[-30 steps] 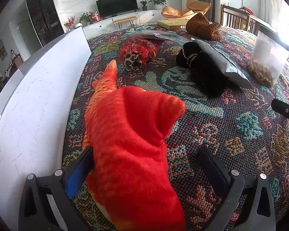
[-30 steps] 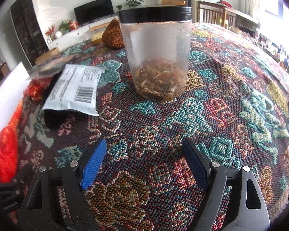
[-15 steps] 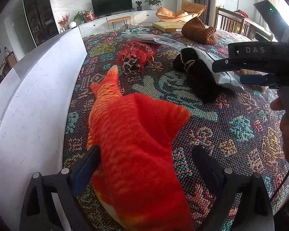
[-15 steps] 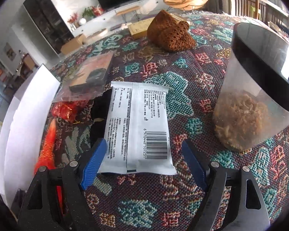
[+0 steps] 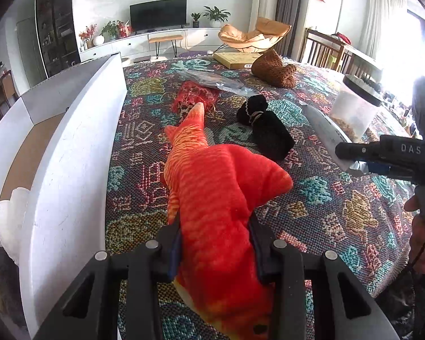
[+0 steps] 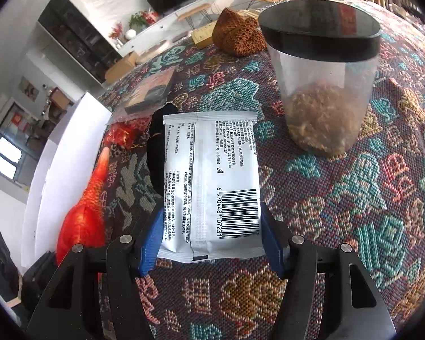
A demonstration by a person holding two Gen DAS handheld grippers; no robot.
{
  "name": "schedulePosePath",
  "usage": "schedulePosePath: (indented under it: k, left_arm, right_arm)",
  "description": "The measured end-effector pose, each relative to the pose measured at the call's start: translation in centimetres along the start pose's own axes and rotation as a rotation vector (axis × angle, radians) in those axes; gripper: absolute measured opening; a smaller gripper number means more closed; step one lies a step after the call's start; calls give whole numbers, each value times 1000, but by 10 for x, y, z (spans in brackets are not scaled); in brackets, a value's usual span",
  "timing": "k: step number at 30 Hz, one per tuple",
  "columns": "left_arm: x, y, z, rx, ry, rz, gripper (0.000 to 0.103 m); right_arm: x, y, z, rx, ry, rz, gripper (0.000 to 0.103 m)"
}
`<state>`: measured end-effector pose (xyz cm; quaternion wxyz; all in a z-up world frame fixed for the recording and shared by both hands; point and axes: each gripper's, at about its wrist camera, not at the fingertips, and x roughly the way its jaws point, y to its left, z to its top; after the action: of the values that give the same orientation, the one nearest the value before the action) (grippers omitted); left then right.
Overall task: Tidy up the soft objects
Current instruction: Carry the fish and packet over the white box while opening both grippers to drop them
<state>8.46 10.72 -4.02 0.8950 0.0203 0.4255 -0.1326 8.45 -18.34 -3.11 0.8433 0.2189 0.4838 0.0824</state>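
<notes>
Plush, in the shape of an orange-red fabric fish (image 5: 212, 198), lies on the patterned woven tablecloth (image 5: 340, 212) beside the white box wall (image 5: 70, 155). The left gripper (image 5: 215, 243) is clenched on the fish's thick body, both pads pressed into the sides, so the stuffing bulges above them. It looks light and very soft; it will likely sag at the tail end when raised, so a hold near the middle of the body, as here, seems the sound choice.

The right gripper (image 6: 209, 240) straddles the near end of a white sealed plastic packet with a barcode (image 6: 209, 181). Its blue pads sit at the packet's two edges, but whether they are pressing or just touching I cannot tell. The film looks slick and limp, probably light, so a grip across the width near the end seam may slip less than one on the flat face.

Counted on the cloth: one fish, one white packet, one black drawstring fabric pouch (image 5: 265, 130) partly under the packet, one red tasselled cloth item (image 5: 197, 96), one brown knitted piece (image 5: 274, 69), one clear plastic sleeve (image 6: 150, 92), one flat cardboard box (image 5: 233, 59), and one clear jar with a black lid (image 6: 323, 85) holding dried bits.
</notes>
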Motion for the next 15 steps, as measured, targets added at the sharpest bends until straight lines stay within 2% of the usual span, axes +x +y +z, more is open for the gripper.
schedulePosePath:
  k: [7, 15]
  left_arm:
    - [-36, -2, 4, -34, -66, -73, 38]
    - [-87, 18, 21, -103, -159, -130, 38]
  right_arm:
    - [-38, -18, -27, 93, -78, 81, 65]
    - [-64, 3, -30, 22, -108, 109, 65]
